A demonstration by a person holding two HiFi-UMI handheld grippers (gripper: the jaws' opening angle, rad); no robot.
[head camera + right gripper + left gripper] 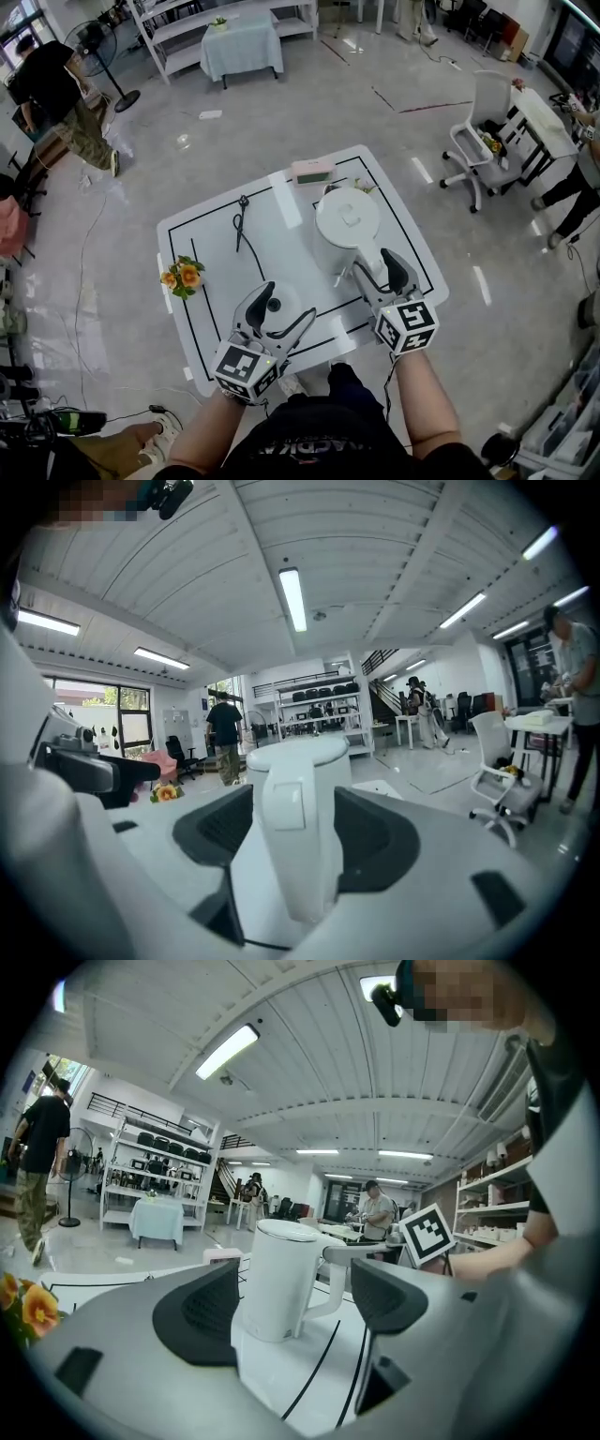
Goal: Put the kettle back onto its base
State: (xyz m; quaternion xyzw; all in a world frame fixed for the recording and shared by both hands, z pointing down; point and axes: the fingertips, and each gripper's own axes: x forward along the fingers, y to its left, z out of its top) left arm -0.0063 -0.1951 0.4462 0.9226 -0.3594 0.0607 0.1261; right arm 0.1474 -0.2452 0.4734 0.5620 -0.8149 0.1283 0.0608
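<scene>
The white kettle [345, 225] stands upright on the white table [281, 202], right of centre. My right gripper [378, 270] reaches it from the near side, and its jaws are shut on the kettle's handle [292, 841]. A pale round base [287, 296] lies on the table to the kettle's near left. My left gripper [281, 311] hovers over that base with its jaws open and nothing held. In the left gripper view the kettle [281, 1279] stands just beyond the open jaws, with the base [281, 1372] below them.
A small pink box [312, 172] sits at the table's far edge behind the kettle. Orange flowers [183, 277] lie at the left edge, and a thin black object [241, 220] lies left of the kettle. An office chair [480, 131] stands at the far right.
</scene>
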